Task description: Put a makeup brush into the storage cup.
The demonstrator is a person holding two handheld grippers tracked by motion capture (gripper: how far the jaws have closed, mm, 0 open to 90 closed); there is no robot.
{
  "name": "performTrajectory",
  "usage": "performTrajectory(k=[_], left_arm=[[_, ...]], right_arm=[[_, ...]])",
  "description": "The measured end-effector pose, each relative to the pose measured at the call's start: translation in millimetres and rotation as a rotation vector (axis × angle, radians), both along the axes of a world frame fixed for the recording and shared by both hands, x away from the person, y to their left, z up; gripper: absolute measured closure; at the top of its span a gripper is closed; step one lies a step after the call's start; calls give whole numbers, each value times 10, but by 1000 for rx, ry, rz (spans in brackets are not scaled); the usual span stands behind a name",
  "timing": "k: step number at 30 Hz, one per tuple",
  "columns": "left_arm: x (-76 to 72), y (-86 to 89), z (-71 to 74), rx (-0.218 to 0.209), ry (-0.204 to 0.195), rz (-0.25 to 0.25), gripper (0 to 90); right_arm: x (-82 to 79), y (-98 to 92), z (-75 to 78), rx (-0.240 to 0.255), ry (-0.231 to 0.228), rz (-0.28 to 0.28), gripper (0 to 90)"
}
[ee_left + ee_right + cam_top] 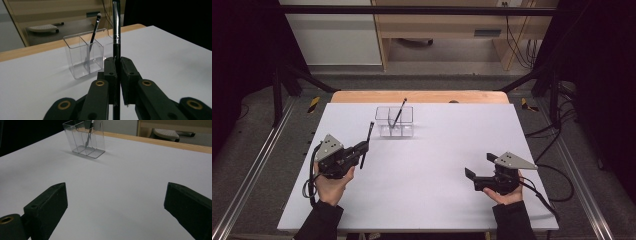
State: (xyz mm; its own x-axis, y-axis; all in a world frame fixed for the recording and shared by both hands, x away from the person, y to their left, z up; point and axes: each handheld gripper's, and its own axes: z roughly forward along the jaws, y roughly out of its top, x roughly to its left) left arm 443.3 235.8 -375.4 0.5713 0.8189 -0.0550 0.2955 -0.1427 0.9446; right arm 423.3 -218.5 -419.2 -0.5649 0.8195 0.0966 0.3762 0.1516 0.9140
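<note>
White table top (422, 190), clear divided holder (395, 122) standing on it

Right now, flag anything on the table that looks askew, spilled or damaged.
Nothing stands out. The clear organizer stands upright with one brush leaning inside it. The left gripper holds a second brush upright. Nothing looks spilled or broken.

Left gripper (360, 151): matte black body, grey three-cornered plate on top with small dark holes, black cable looping behind. Its links carry brass-ringed pivot holes; jaw blocks black, squared, small screw holes on faces. Right gripper (480, 167): same black build, grey plate on top, black cable trailing behind. Brass ring at base of one jaw. Person wears dark long sleeves (318, 222), cuffs at wrists.
</note>
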Motion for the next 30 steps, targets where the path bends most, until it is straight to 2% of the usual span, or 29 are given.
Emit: performTrajectory(k=[12, 20, 30], left_arm=[[121, -58, 159, -31, -48, 16, 836], [228, -109, 253, -76, -73, 17, 837], [353, -189, 308, -106, -98, 28, 837]], right_arm=[[-8, -14, 13, 3, -11, -7, 54], [-5, -12, 10, 2, -9, -8, 53], [-2, -11, 7, 1, -7, -7, 53]])
